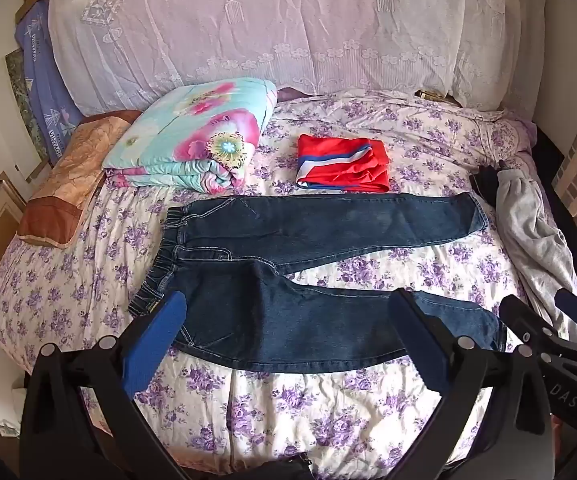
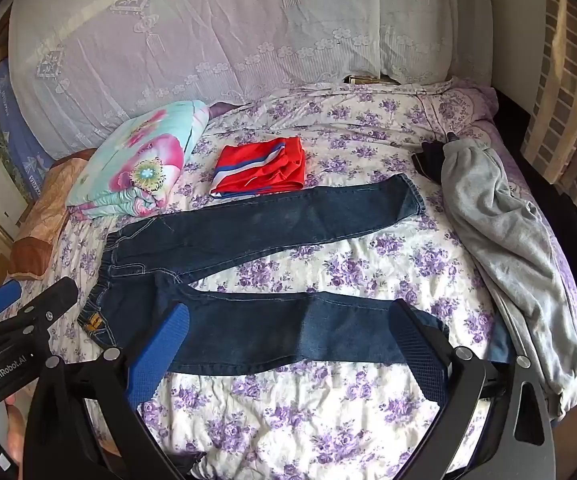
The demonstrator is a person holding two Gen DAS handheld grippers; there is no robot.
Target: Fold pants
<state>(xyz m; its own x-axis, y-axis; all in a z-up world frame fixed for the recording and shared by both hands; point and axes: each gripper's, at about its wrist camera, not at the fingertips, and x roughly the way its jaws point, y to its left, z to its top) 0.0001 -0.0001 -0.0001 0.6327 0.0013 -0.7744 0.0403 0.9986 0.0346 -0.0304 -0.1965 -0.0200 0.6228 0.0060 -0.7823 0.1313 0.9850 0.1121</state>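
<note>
Dark blue jeans point(image 1: 288, 248) lie flat on the floral bed sheet point(image 1: 328, 408), waistband to the left, both legs spread apart and pointing right. They also show in the right wrist view point(image 2: 248, 240). My left gripper point(image 1: 288, 316) is open and empty, hovering above the near leg close to the waistband. My right gripper point(image 2: 288, 324) is open and empty above the near leg further right. The right gripper's tip shows in the left wrist view point(image 1: 548, 312), and the left gripper shows in the right wrist view point(image 2: 24, 300).
A folded red garment with blue and white stripes point(image 1: 342, 164) lies just beyond the jeans. A folded floral quilt point(image 1: 192, 144) sits at the back left beside an orange pillow point(image 1: 72, 184). Grey sweatpants point(image 2: 504, 240) lie along the bed's right edge. A lace-covered headboard point(image 1: 288, 20) stands behind.
</note>
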